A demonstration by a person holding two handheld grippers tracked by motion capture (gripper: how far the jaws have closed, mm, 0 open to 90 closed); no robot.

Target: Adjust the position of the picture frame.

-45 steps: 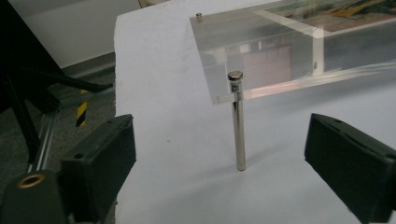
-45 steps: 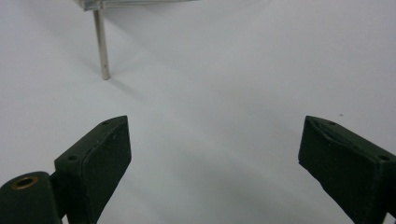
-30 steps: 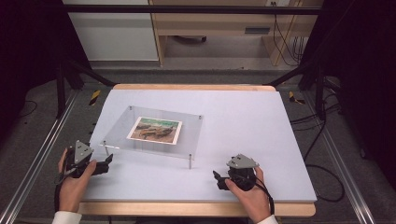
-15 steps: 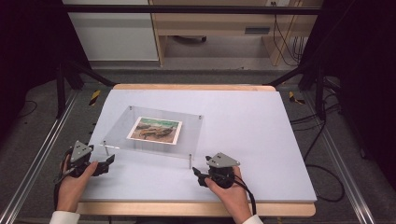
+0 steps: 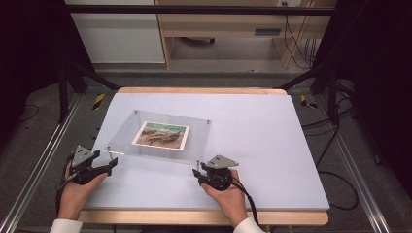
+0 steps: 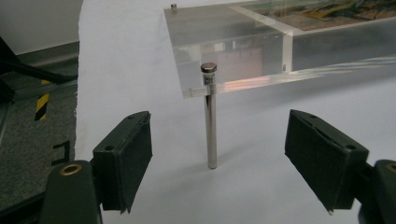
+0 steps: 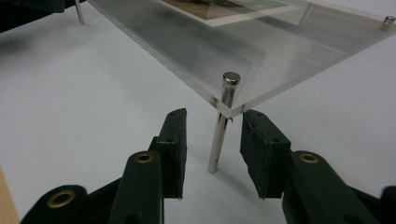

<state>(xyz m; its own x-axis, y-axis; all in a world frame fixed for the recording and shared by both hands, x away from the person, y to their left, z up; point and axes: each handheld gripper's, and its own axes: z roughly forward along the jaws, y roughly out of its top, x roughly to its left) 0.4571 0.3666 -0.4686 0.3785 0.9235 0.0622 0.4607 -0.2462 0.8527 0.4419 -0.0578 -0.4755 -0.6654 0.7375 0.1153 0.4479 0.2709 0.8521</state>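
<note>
Both grippers sit low in the frame: the left gripper (image 5: pixel 112 164) spread wide, the right gripper (image 5: pixel 195 173) parted around a metal leg (image 7: pixel 219 135). Beyond, mid-frame, a clear acrylic plate (image 5: pixel 204 143) on four legs covers one printed picture (image 5: pixel 161 135) on the table (image 5: pixel 272 145).

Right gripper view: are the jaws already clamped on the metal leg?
No: the right gripper's jaws stand apart, with clear gaps either side of the metal leg.

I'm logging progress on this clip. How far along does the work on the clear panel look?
Early. Done: both grippers are lined up, open, on the near legs: the left gripper faces the near-left leg, the right gripper brackets the near-right leg. In hand: nothing gripped yet. Left: closing on the legs; the acrylic panel stands on the table, picture under it.
</note>
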